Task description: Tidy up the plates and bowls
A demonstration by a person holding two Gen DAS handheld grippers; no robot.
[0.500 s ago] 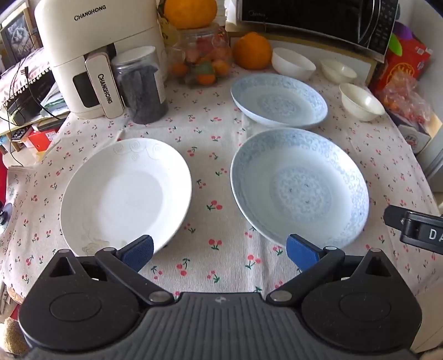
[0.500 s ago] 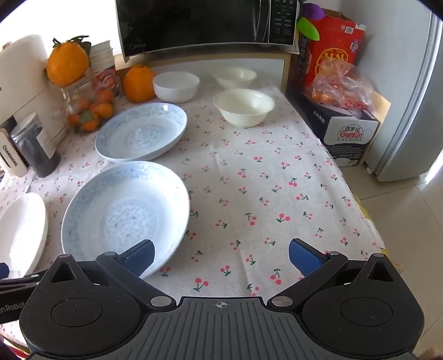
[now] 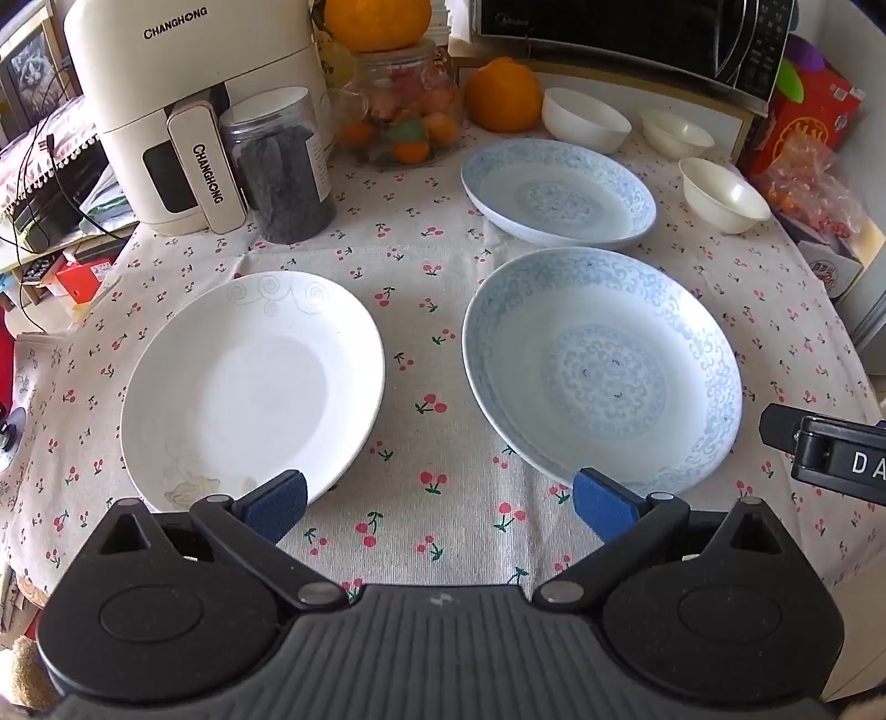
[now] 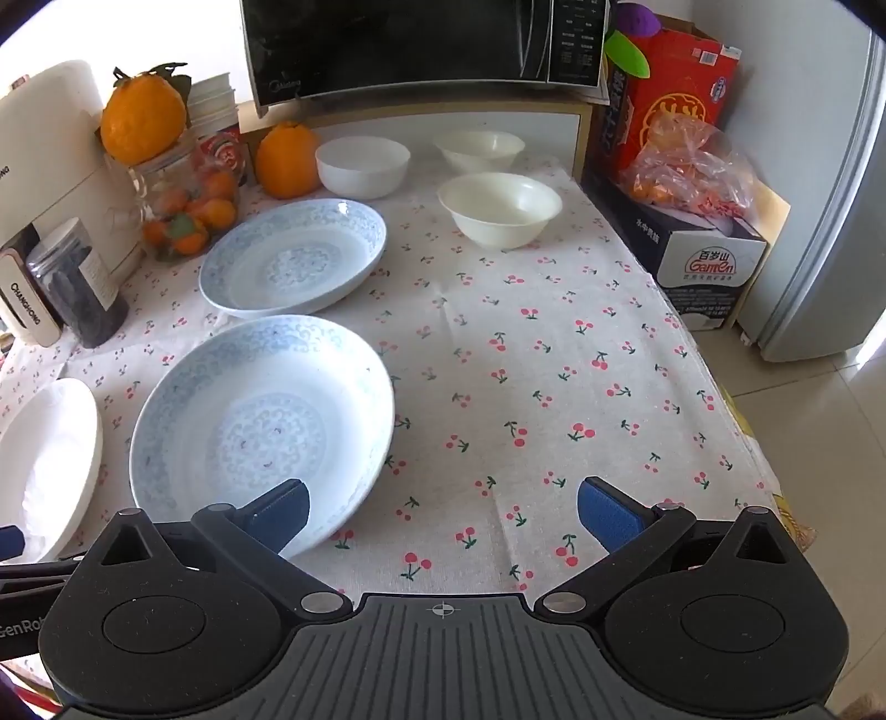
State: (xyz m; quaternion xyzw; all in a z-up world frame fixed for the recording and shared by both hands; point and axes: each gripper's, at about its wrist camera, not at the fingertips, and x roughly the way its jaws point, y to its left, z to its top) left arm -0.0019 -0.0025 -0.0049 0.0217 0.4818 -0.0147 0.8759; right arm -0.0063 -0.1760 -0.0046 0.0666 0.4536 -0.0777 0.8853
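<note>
1. a white plate (image 3: 252, 382) lies near-left on the cherry-print tablecloth (image 4: 554, 360); a blue-patterned plate (image 3: 601, 368) is just right of it, and a second blue plate (image 3: 559, 191) lies behind.
2. three white bowls (image 4: 498, 207) sit apart at the back, near the microwave (image 4: 421, 44).
3. the left gripper (image 3: 437, 501) and right gripper (image 4: 443, 507) both hang with jaws spread wide, holding nothing.
4. bare cloth runs right of the plates to the table edge.

"CHANGHONG" marks the cream appliance (image 3: 183, 111) and its handle (image 3: 207, 171); "Ganten" labels the box (image 4: 709, 266).
</note>
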